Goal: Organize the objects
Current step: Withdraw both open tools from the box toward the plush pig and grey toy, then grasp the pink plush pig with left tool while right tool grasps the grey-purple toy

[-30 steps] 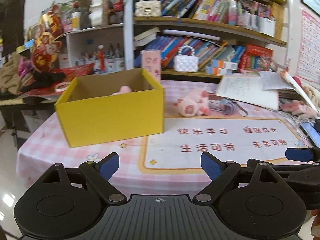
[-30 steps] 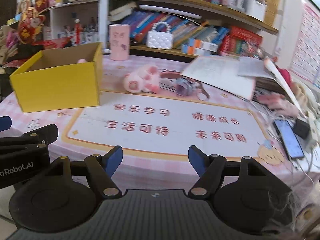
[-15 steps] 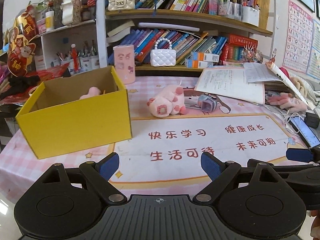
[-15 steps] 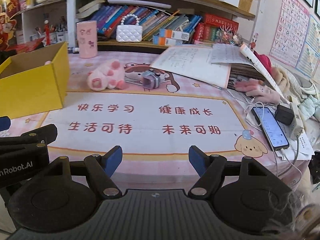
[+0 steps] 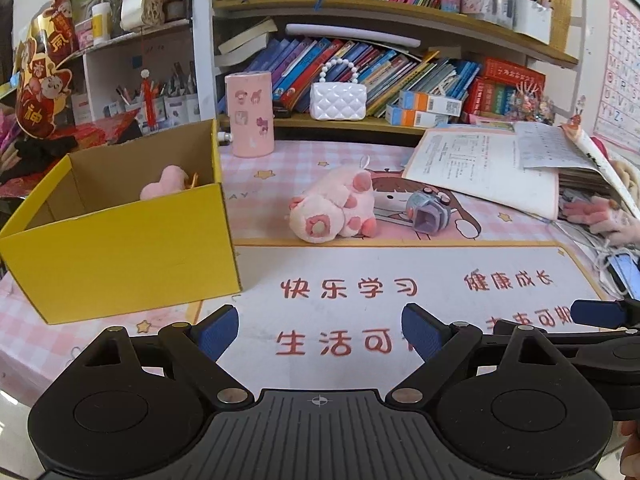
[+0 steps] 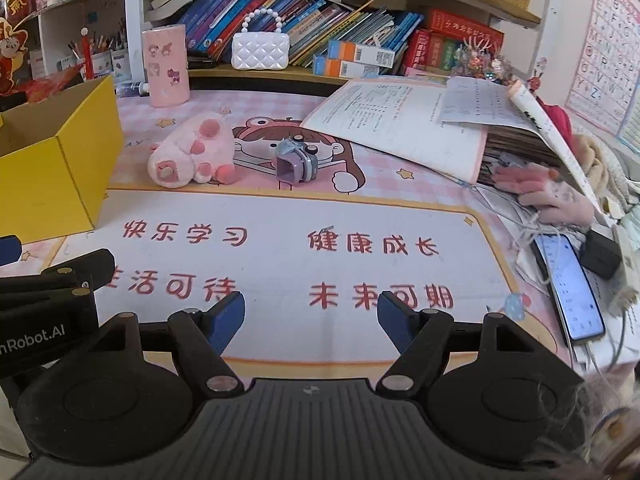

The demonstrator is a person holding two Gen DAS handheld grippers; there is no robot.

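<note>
Hovering over the near edge of the bench (image 5: 256, 160), both grippers are seen side by side; the left gripper (image 5: 320, 330) has its blue-padded fingers (image 5: 218, 330) spread wide, nothing between them; the right gripper (image 6: 311, 316) is likewise held with fingers (image 6: 226, 316) apart and nothing gripped. Its blue tip is caught at the right edge of the left view; the left unit's black body is seen at the left edge of the right view.

A yellow box (image 5: 120, 248) is placed on the bench's left side, open at the top; a pink plush item (image 5: 164, 182) is seen inside it against the far wall. A pink plush paw (image 5: 336, 208) is lying on its side on the pink mat (image 6: 280, 248), just right of the box and apart from it; a small purple toy camera (image 6: 298, 162) is set just beside the paw, to its right, with a narrow gap between them. Both are positioned beyond the mat's white panel with red characters.

A pink cylindrical holder (image 5: 249, 114) is stood upright at the bench's far edge, behind the box corner; a white quilted handbag (image 6: 261, 50) is kept on the shelf behind. Open workbooks (image 6: 404, 124) are piled at far right; a lit phone (image 6: 570, 286) is laid face-up near the right edge.
</note>
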